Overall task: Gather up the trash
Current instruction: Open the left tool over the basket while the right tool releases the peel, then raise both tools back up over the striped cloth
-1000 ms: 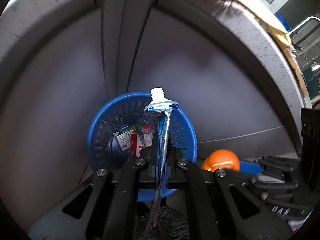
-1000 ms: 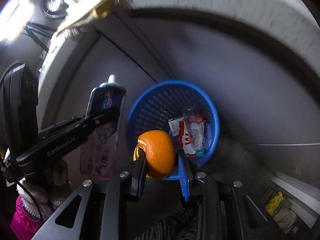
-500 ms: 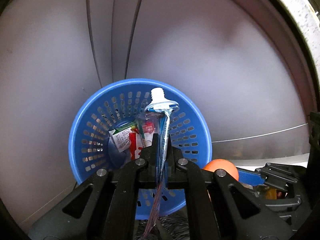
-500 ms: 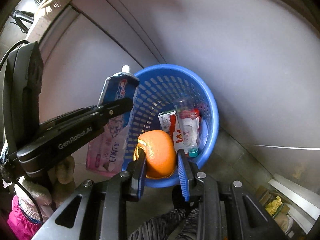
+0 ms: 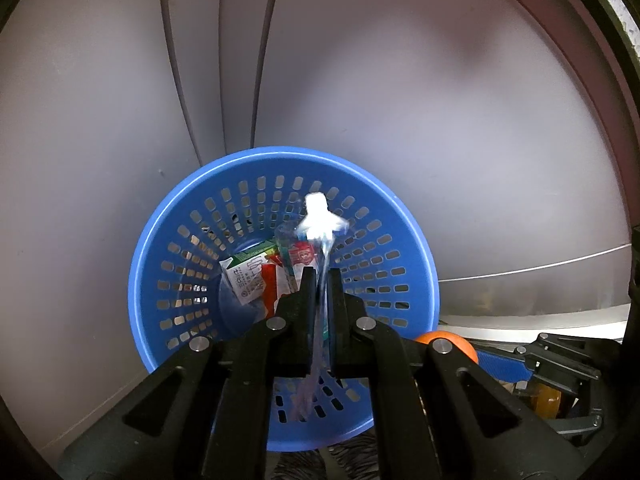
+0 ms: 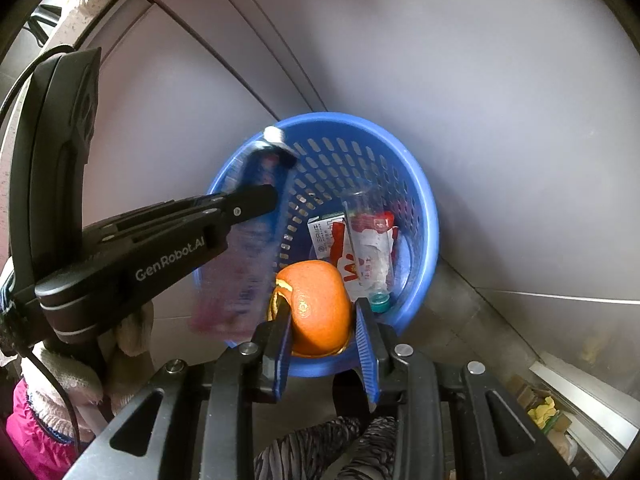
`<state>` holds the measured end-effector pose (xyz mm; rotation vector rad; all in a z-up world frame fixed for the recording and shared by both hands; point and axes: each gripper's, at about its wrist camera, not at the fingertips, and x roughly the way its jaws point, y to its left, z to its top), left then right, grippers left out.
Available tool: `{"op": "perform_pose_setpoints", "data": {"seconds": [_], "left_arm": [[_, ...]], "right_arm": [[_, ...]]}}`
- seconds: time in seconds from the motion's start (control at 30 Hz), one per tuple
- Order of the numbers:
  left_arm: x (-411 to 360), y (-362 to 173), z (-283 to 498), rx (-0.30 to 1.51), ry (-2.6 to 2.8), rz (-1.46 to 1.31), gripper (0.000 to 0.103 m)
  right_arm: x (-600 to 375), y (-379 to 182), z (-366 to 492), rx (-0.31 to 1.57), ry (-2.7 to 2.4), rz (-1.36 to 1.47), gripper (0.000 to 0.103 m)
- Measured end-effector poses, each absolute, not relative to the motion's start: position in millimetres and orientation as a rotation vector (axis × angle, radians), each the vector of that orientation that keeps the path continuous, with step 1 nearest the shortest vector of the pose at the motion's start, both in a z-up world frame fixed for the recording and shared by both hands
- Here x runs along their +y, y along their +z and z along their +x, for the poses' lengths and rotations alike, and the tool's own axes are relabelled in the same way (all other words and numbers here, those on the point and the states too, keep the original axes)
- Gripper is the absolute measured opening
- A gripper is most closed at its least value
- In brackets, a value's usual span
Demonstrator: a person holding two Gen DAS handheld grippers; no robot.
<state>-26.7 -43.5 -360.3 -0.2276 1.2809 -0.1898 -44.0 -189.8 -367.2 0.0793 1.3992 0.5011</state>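
A blue perforated basket (image 5: 256, 168) (image 6: 416, 176) stands below both grippers against a grey cabinet. Inside lie a small carton (image 5: 250, 276) (image 6: 326, 236) and a crushed clear bottle with a red label (image 6: 370, 240). My left gripper (image 5: 319, 276) (image 6: 256, 204) is shut on a flattened toothpaste tube (image 5: 320, 224) (image 6: 260, 184), white neck pointing away, hanging over the basket's near side. My right gripper (image 6: 322, 312) is shut on an orange peel (image 6: 318, 304) (image 5: 444, 338), held above the basket's near rim.
Grey cabinet panels (image 5: 400, 80) curve around behind the basket. A gloved hand with a pink sleeve (image 6: 60, 380) holds the left gripper. Striped fabric (image 6: 320, 448) shows below the right gripper. Some clutter (image 6: 548, 412) lies on the floor at lower right.
Both grippers have come down toward the basket, which now looks much larger. The tube and orange peel stay gripped. The counter edge above has left the view.
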Motion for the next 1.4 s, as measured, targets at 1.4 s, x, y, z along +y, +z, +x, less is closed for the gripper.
{"op": "perform_pose_setpoints", "data": {"seconds": [1.4], "left_arm": [[-20, -251, -53, 1.193, -0.128, -0.165, 0.027]], "right_arm": [[-203, -238, -60, 1.254, 0.510, 0.058, 0.068]]}}
